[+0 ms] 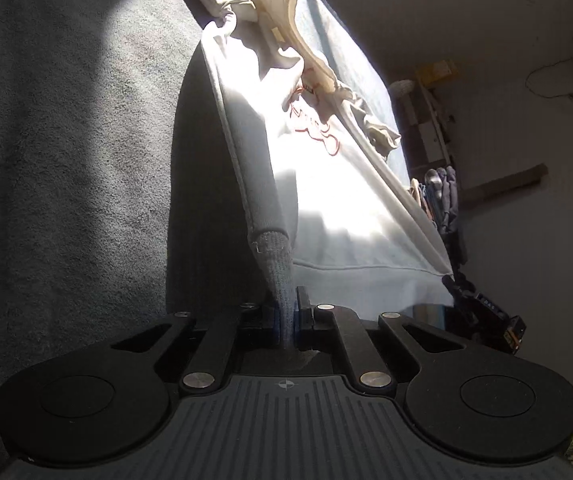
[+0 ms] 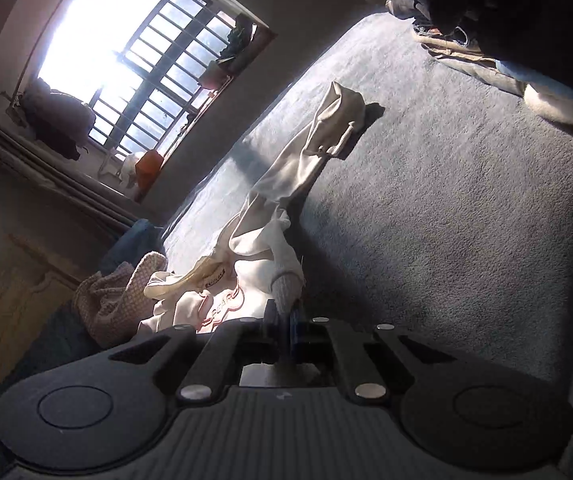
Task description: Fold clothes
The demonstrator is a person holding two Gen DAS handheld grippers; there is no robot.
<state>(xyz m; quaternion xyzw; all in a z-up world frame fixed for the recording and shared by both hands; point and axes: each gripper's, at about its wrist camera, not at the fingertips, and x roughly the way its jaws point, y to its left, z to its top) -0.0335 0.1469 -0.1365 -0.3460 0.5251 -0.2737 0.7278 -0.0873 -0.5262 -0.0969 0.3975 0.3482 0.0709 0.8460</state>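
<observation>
A white sweatshirt (image 1: 326, 184) with red lettering lies spread on a grey blanket (image 1: 66, 140). My left gripper (image 1: 286, 320) is shut on its ribbed hem corner (image 1: 276, 264) and holds that edge lifted. My right gripper (image 2: 284, 328) is shut on another ribbed corner (image 2: 286, 284) of the same sweatshirt (image 2: 254, 240), whose sleeve (image 2: 326, 128) trails away across the blanket (image 2: 446, 220). The right gripper also shows at the hem's far end in the left wrist view (image 1: 482, 312).
A heap of other clothes (image 2: 486, 40) lies at the blanket's far corner. A pink knitted cloth (image 2: 114, 292) sits at the bed's edge. A barred window (image 2: 146, 64) and a wall with shelves (image 1: 434, 120) bound the bed.
</observation>
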